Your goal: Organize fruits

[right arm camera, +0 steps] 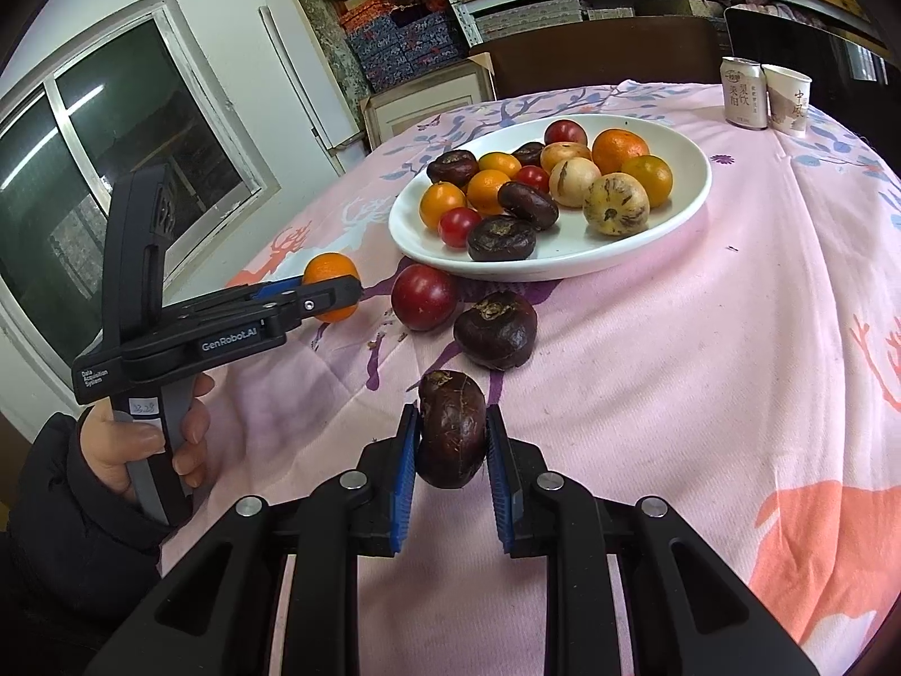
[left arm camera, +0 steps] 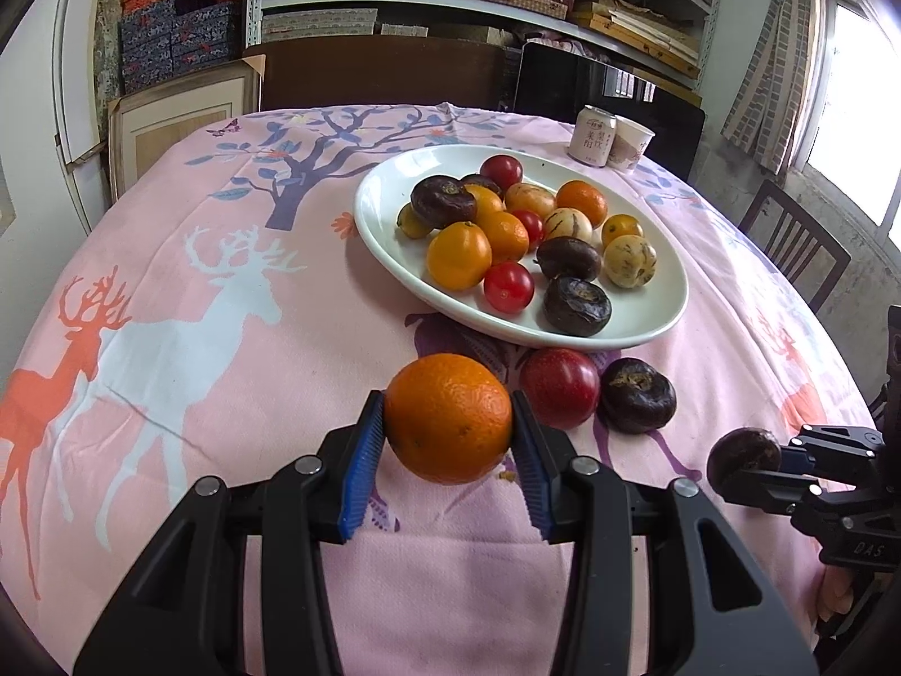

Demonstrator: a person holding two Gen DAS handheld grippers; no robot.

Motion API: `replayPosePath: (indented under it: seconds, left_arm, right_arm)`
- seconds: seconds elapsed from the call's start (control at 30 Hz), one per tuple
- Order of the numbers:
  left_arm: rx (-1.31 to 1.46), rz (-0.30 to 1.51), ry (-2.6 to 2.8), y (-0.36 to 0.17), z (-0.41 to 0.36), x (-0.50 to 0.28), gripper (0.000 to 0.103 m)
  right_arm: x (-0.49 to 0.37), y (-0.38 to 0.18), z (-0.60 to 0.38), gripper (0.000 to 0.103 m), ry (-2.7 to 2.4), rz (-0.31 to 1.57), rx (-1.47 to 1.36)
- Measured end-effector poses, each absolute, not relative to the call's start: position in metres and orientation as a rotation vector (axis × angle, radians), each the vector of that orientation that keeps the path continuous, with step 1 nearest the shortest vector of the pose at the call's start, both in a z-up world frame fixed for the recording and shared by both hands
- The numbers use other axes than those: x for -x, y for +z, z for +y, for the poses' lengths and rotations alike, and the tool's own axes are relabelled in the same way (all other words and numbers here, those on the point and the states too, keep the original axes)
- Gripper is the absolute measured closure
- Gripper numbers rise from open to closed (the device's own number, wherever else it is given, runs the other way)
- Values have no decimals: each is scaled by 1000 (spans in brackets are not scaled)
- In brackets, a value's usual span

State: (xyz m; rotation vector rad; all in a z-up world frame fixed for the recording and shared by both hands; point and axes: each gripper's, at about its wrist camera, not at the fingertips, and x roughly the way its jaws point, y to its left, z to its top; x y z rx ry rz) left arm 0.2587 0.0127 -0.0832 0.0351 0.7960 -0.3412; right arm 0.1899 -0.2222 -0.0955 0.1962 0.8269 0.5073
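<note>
Left tongs (left arm camera: 447,422) grip an orange (left arm camera: 447,417); right tongs (right arm camera: 452,439) pinch a dark fruit (right arm camera: 452,428). Only the right view catches the hand (right arm camera: 141,439), lower left.

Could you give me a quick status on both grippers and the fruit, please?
Left gripper shut on orange. Right gripper shut on dark water chestnut. Red fruit and another chestnut on cloth before white plate, path otherwise open.

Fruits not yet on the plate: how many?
4: an orange in the left tongs, a dark chestnut in the right tongs, a red fruit and another chestnut on the cloth.
</note>
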Motion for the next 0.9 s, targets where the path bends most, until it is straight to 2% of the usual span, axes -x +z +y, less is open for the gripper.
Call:
replayPosePath:
  seconds: [0.9]
  left_arm:
    - [-61, 765, -340, -68, 0, -212, 60]
  right_arm:
    - [-157, -94, -255, 79, 462, 786, -222]
